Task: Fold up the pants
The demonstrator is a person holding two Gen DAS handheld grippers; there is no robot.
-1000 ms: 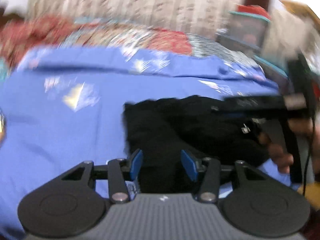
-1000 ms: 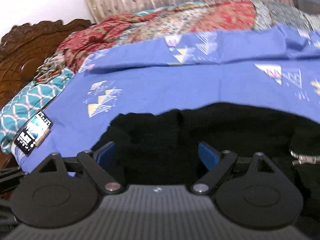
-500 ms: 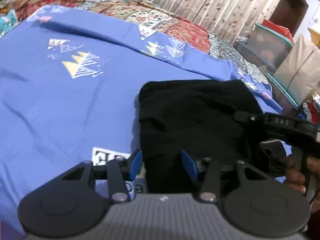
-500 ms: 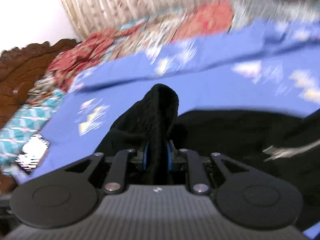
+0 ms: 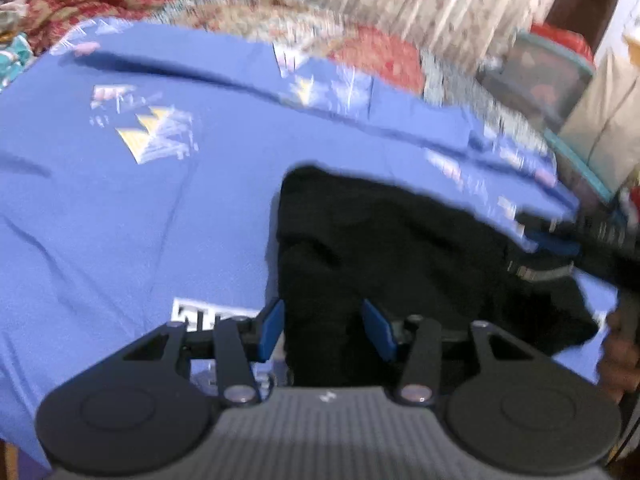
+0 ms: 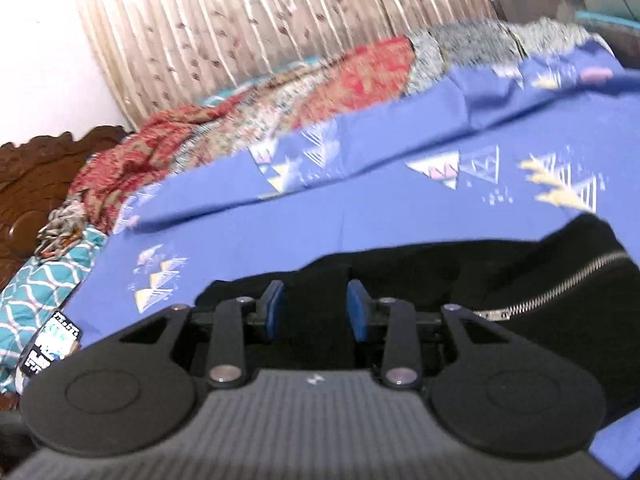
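Note:
Black pants (image 5: 400, 248) lie in a folded heap on the blue bedsheet (image 5: 160, 220). My left gripper (image 5: 325, 328) sits at their near left edge, and a thick fold of the cloth fills the gap between its blue pads (image 5: 272, 326). In the right wrist view the pants (image 6: 440, 268) spread under my right gripper (image 6: 316, 308). Its jaws are opening; the cloth lies low between the pads (image 6: 357, 312) without being pinched. A silver zipper (image 6: 560, 284) shows on a flap at the right. In the left wrist view the right gripper (image 5: 552, 240) hovers blurred over the pants' far right edge.
A red patterned quilt (image 6: 248, 128) and a curtain (image 6: 260, 20) lie beyond the sheet. At the left are a wooden headboard (image 6: 28, 176), a teal pillow (image 6: 44, 280) and a phone (image 6: 48, 344). Storage boxes (image 5: 536, 76) stand at the right. A printed tag (image 5: 200, 314) lies by my left finger.
My right gripper closed on a raised fold of the pants, carried it sideways, and now its jaws have parted and the fold lies flat. The left gripper kept its hold and shifted slightly.

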